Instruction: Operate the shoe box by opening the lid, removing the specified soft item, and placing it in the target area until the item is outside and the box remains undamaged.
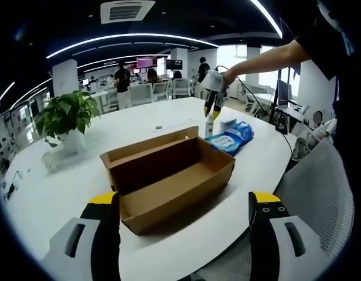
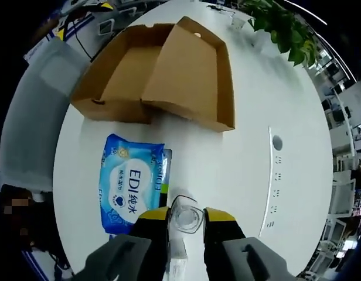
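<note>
The brown cardboard shoe box (image 1: pixel 169 175) lies open in the middle of the white table, its lid (image 1: pixel 151 149) folded back and its inside bare. My left gripper (image 1: pixel 184 202) is open wide just in front of it, holding nothing. A blue pack of wet wipes (image 1: pixel 230 139) lies flat on the table beyond the box. Beside the pack stands a small clear bottle (image 1: pixel 209 126). My right gripper (image 2: pixel 186 218), held from above by a person's hand, is shut on the bottle (image 2: pixel 185 219). From above, the wipes pack (image 2: pixel 130 181) lies left of the bottle, and the box (image 2: pixel 119 76) and lid (image 2: pixel 195 76) lie beyond.
A potted green plant (image 1: pixel 66 117) stands at the table's far left. A grey mesh chair (image 1: pixel 321 187) sits at the near right edge. A cable port (image 2: pixel 277 142) is set in the tabletop. More desks, chairs and people fill the background.
</note>
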Motion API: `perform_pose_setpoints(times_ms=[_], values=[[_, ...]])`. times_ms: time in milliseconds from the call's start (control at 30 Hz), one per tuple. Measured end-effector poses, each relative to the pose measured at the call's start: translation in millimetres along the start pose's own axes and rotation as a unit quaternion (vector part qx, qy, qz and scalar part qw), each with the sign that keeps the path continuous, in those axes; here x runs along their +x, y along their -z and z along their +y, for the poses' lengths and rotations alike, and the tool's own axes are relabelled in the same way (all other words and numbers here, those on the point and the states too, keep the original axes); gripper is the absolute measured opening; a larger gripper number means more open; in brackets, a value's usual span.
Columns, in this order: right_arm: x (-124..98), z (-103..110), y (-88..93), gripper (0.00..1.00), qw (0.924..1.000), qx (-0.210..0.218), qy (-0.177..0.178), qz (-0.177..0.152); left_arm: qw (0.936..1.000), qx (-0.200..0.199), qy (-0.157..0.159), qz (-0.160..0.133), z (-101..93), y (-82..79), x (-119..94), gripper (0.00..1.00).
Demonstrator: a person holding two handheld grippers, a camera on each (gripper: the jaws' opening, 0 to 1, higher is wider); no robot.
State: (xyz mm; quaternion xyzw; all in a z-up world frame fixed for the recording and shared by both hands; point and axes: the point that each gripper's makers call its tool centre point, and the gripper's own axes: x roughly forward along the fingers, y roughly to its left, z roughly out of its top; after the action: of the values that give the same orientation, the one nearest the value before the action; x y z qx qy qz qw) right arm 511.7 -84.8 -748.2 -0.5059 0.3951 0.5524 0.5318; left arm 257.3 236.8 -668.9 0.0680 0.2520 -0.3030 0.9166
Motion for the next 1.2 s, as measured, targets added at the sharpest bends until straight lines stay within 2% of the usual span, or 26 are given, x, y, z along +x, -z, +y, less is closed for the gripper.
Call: perform_pose_setpoints(times_ms=[133, 333, 467, 567, 667, 767, 900, 1033, 1200], values=[[-0.4, 1.6, 0.2, 0.18, 0.9997, -0.023, -0.002, 0.001, 1.0000, -0.001, 0.000, 0.002, 0.3, 2.0, 1.7, 0.94], [-0.9, 0.2, -0.2, 0.19, 0.9999, -0.015, 0.005, 0.000, 1.0000, -0.003, -0.005, 0.004, 4.9, 3.4, 3.3, 0.92], [-2.1, 0.8, -3.1, 0.26, 1.0000, -0.002, 0.005, -0.005, 0.9997, -0.014, -0.017, 0.014, 14.4, 6.5, 4.2, 0.86], [-2.9, -2.7, -4.5, 0.33, 0.9999, 0.002, 0.015, -0.006, 0.9993, -0.021, -0.020, 0.024, 19.0, 10.2, 5.1, 0.86], [-5.1, -2.6, -8.0, 0.35, 0.9998, 0.003, 0.017, -0.010, 0.9986, -0.026, -0.028, 0.037, 25.5, 15.3, 6.5, 0.81], [-6.8, -4.6, -12.1, 0.40, 0.9995, 0.015, 0.022, -0.018, 0.9973, -0.022, -0.044, 0.054, 36.6, 22.3, 9.4, 0.78], [-8.4, -5.8, -16.1, 0.45, 0.9990, 0.027, 0.027, -0.022, 0.9966, -0.027, -0.057, 0.052, 45.7, 23.0, 13.9, 0.74], [-11.9, -10.1, -22.3, 0.48, 0.9976, 0.048, 0.037, -0.034, 0.9950, -0.034, -0.073, 0.058, 56.6, 27.3, 17.9, 0.65], [-17.3, -20.0, -34.8, 0.49, 0.9900, 0.111, 0.057, -0.067, 0.9922, -0.058, -0.098, 0.051, 71.0, 27.9, 21.1, 0.53]])
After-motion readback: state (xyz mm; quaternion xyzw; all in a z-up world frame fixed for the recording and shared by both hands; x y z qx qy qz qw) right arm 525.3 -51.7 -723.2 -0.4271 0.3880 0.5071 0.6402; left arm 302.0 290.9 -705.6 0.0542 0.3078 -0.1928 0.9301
